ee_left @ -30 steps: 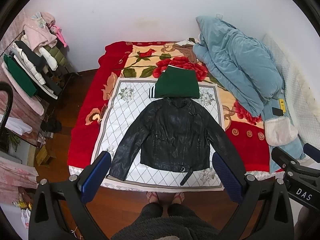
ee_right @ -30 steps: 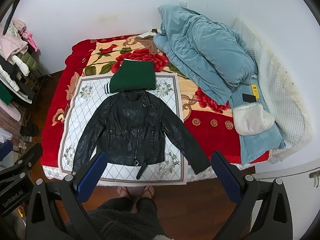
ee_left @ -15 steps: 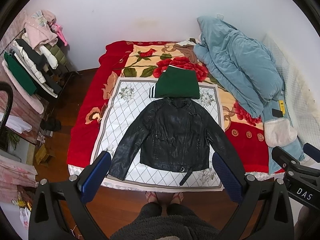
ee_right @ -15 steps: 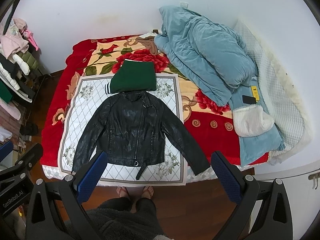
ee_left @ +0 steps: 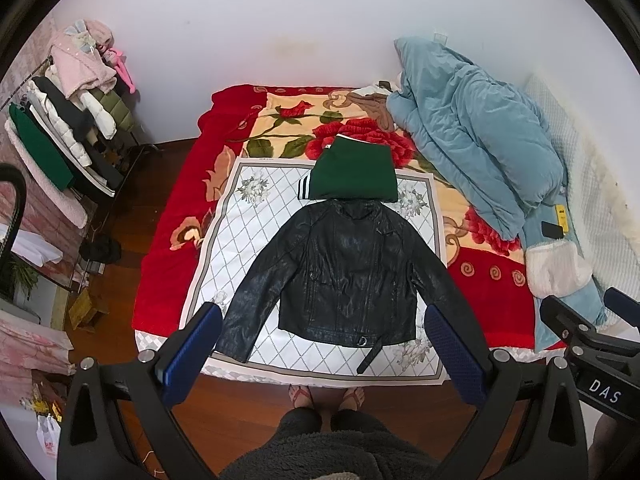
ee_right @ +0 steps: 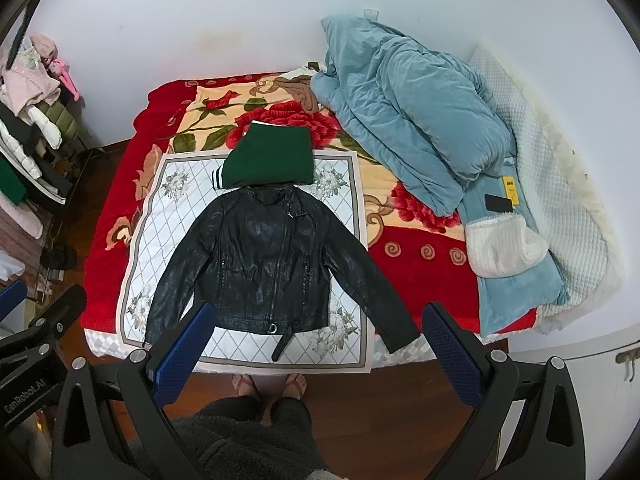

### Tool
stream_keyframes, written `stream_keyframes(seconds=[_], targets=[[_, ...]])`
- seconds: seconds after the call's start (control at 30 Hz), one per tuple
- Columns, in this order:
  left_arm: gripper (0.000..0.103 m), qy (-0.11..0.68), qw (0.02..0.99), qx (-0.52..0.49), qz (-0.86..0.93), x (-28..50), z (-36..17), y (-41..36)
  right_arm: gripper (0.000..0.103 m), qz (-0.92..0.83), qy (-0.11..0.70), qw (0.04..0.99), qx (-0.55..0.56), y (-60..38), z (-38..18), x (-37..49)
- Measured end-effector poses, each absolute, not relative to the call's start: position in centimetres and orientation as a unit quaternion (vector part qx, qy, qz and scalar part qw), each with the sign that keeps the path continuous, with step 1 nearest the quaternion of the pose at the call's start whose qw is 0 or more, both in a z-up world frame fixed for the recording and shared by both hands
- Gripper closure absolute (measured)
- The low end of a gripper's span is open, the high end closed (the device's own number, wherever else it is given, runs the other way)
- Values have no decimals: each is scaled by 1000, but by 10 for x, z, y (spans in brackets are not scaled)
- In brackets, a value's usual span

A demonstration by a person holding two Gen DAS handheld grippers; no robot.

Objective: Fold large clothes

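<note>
A black leather jacket (ee_left: 348,272) lies flat, front up, sleeves spread, on a white diamond-patterned cloth (ee_left: 248,224) on the bed; it also shows in the right wrist view (ee_right: 268,256). A folded green garment (ee_left: 354,170) lies just beyond its collar, seen too in the right wrist view (ee_right: 270,158). My left gripper (ee_left: 324,344) is open and empty, held high above the bed's near edge. My right gripper (ee_right: 316,344) is open and empty, likewise above the jacket's hem.
A blue duvet (ee_left: 476,128) is piled on the bed's right side, with a white pillow (ee_left: 556,268) and a phone (ee_left: 551,229). A clothes rack (ee_left: 60,136) stands at the left. The person's feet (ee_left: 326,394) stand on wooden floor at the bed's edge.
Both views have shifted only slightly; the jacket and green garment have not moved. Both grippers stay open.
</note>
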State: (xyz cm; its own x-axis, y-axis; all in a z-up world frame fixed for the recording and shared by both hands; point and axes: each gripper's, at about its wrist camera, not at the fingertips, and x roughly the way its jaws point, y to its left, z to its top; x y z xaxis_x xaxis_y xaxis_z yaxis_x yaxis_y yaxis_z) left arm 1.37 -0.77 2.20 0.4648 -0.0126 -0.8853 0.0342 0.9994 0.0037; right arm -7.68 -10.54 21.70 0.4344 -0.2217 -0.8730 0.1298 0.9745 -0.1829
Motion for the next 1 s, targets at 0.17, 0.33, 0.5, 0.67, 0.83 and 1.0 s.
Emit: stream_keyframes(seconds=[0.17,0.33,0.5,0.67,0.83,1.0], targets=[[0,518,855,9,-15,13,25,-11,0,-105,520,846,-44,-105,217,-78],[0,517,856,6,-16,13,28,-10,0,-105,519,847,-44,-105,215,-80],[0,519,855,4,-17,15,31,-11,0,-106,518,847,-47,-104,218,-79],[0,518,855,3,-18,13,32,-10,0,-107,517,847,-51,-96,233,-67],[0,517,856,1,-21,16,33,-11,0,-107,517,848,-51,-96,231,-69],[0,520,854,1,-24,17,32,-10,0,-109,518,847,-48,-95,234,-68]])
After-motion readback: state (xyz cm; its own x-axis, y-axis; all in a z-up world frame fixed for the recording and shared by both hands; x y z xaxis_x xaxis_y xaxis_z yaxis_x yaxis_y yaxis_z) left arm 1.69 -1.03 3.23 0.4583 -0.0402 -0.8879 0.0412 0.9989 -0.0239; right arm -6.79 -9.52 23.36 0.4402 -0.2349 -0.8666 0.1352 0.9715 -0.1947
